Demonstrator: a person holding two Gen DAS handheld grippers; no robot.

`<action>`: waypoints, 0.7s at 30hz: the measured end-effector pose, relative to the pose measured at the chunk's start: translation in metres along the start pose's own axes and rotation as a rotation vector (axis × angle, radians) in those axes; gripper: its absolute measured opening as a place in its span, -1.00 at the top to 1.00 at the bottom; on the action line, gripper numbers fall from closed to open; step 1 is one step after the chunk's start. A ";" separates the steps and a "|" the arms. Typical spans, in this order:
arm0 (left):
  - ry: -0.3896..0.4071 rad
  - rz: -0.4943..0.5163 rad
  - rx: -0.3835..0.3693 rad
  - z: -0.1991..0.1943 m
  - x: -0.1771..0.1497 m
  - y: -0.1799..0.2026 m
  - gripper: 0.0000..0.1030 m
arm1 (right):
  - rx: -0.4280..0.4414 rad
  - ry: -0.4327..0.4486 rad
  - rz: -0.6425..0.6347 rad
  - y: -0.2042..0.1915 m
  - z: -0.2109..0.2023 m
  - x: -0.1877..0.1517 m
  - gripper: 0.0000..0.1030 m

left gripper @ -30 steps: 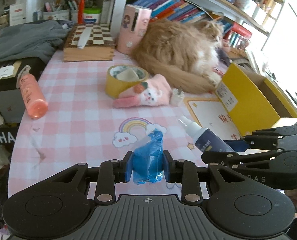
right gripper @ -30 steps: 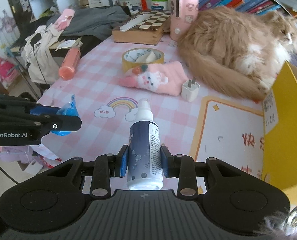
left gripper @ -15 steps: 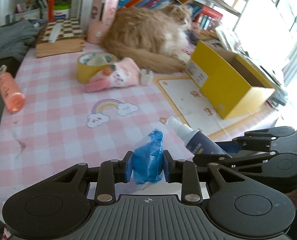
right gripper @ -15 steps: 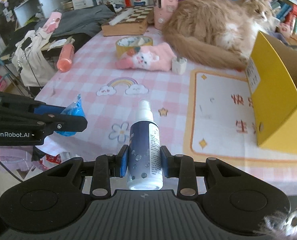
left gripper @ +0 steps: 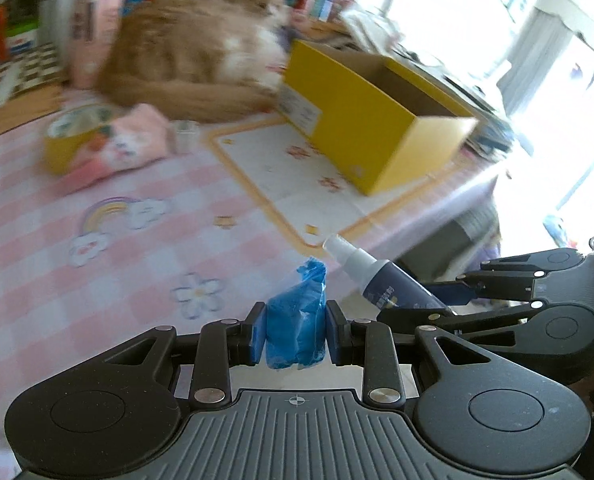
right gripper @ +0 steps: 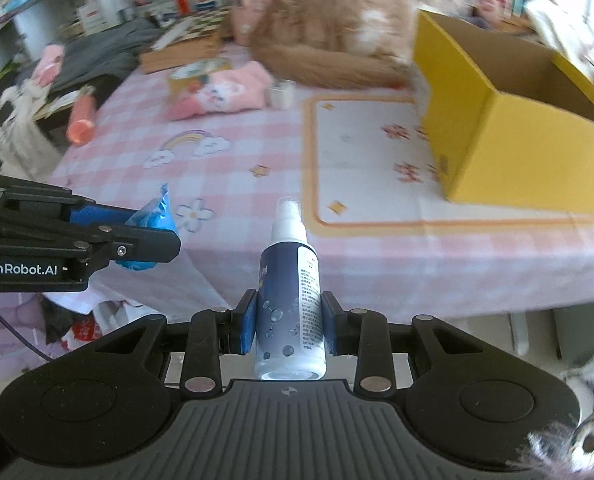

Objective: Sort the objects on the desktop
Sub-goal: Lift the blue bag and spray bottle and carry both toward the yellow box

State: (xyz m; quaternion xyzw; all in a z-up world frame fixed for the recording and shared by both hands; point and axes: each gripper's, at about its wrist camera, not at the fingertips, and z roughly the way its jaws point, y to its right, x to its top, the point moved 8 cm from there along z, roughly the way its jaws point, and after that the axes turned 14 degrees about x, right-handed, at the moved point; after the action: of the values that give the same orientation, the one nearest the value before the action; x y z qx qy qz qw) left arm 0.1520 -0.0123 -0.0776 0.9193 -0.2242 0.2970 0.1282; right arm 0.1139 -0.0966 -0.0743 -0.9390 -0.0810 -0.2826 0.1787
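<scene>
Both grippers clenched on their loads above the table's near edge.
The left gripper (left gripper: 295, 334) pinches a crumpled blue plastic bundle (left gripper: 295, 328); the right gripper (right gripper: 289, 328) clamps a white-capped navy spray bottle (right gripper: 291, 300), nozzle forward. The open yellow box (right gripper: 517, 148) stands ahead, rightward.

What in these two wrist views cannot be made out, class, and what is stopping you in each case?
- Yellow box floor: hidden by its own walls in both views.
- Spray bottle label text: too small in the right wrist view.
- Blue packet: crumpled between the left tool pads, contents unreadable.
- Cat and shelf books: motion-blurred.
- Window side: overexposed in the left wrist view.
</scene>
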 end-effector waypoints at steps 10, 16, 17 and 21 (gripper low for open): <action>-0.030 0.176 -0.130 0.014 0.005 0.059 0.45 | -0.115 0.047 0.166 0.035 -0.035 -0.031 0.42; -0.037 0.261 -0.188 0.019 0.008 0.093 0.45 | -0.170 0.084 0.258 0.057 -0.055 -0.047 0.42; -0.037 0.273 -0.195 0.019 0.009 0.097 0.45 | -0.178 0.090 0.272 0.060 -0.058 -0.049 0.42; -0.037 0.312 -0.223 0.022 0.012 0.117 0.45 | -0.211 0.116 0.321 0.074 -0.073 -0.058 0.42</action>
State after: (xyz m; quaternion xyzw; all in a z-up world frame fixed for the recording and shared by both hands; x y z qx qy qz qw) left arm 0.1146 -0.1261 -0.0757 0.8587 -0.3980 0.2695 0.1776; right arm 0.0480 -0.1957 -0.0716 -0.9354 0.1103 -0.3111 0.1267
